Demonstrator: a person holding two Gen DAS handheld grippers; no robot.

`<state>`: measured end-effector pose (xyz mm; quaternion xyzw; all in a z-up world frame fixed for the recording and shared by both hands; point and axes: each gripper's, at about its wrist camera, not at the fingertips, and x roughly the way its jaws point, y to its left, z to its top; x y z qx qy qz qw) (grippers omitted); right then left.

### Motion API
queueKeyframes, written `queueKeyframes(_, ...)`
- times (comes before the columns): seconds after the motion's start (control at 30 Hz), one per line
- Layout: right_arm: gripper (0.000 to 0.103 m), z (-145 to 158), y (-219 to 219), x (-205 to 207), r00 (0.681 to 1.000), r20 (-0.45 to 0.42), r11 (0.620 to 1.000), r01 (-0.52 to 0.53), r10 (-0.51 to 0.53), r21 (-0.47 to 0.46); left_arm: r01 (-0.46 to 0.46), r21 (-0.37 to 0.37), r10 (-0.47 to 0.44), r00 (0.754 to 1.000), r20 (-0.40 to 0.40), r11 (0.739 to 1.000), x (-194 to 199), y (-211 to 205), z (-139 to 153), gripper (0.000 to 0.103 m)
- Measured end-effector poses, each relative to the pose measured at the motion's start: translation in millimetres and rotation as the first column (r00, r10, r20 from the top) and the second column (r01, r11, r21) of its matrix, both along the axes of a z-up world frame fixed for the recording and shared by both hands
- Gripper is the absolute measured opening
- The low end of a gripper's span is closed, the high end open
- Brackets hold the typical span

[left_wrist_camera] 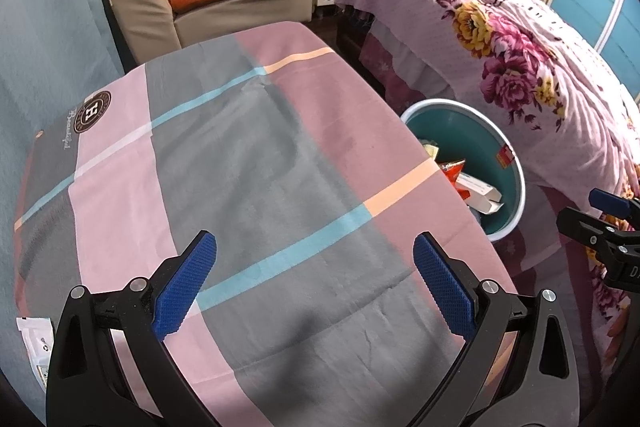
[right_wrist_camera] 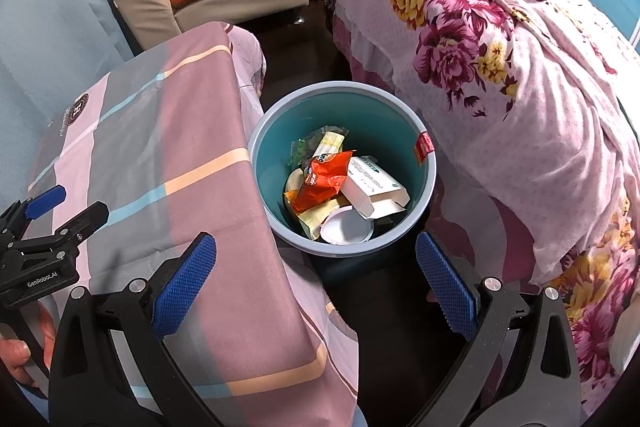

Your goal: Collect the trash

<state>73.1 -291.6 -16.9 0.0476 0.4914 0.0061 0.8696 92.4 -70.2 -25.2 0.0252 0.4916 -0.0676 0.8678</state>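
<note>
left wrist faces table (left_wrist_camera: 280, 167); right wrist above bin (right_wrist_camera: 424, 187); both share bin.

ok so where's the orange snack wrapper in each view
Left wrist view: the orange snack wrapper shows right of centre, only a sliver, mostly hidden behind the table's cloth edge, inside the teal bin.
Right wrist view: the orange snack wrapper lies just below centre in full sight, on top of the trash, left of the white carton.
Shared landmark: the red sticker on the bin's right rim.
</note>
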Motion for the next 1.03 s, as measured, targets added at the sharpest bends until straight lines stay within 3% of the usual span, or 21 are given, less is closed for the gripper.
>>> queueKeyframes(1.03,0.096,-9,7,14,1.000,-0.031,0.999,0.003,-0.005,-0.036,-0.045,-0.020,0.044,0.998,-0.046,0.999,12,15,-20,0.099)
